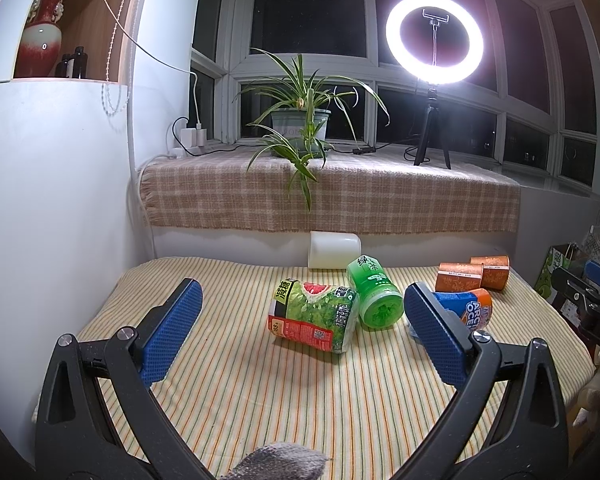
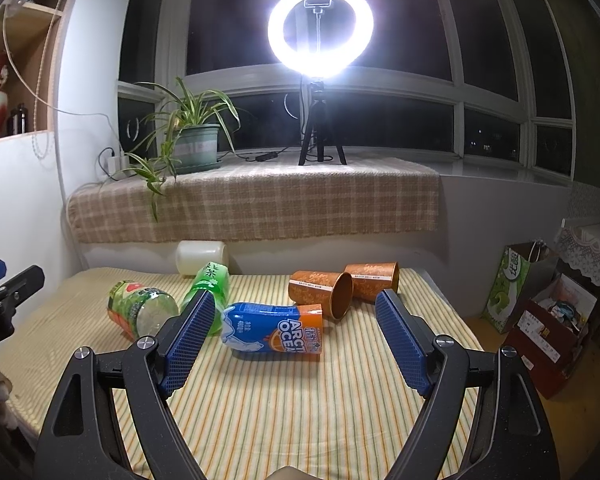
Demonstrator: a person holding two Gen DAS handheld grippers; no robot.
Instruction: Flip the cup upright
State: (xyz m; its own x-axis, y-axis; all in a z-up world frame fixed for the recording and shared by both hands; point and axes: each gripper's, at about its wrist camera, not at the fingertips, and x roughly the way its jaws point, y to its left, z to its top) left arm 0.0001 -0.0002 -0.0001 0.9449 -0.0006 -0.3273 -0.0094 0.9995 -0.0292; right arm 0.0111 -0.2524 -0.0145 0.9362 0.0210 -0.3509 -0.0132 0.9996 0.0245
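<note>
Several cups lie on their sides on the striped cloth (image 1: 260, 392). A green and red grapefruit cup (image 1: 314, 316) and a green tea cup (image 1: 374, 292) lie ahead of my left gripper (image 1: 300, 332), which is open and empty. A blue and orange Arctic Ocean cup (image 2: 274, 328) lies just ahead of my right gripper (image 2: 294, 338), also open and empty. Two orange paper cups (image 2: 322, 290) (image 2: 374, 280) lie behind it. A white cup (image 1: 334, 249) lies at the far edge. The right gripper also shows at the left wrist view's right edge (image 1: 588, 292).
A checked cloth (image 2: 256, 200) covers the window ledge with a potted plant (image 1: 300, 124) and a lit ring light on a tripod (image 2: 320, 32). A white wall (image 1: 52, 200) is on the left. Boxes and a green bag (image 2: 508, 288) stand on the floor at the right.
</note>
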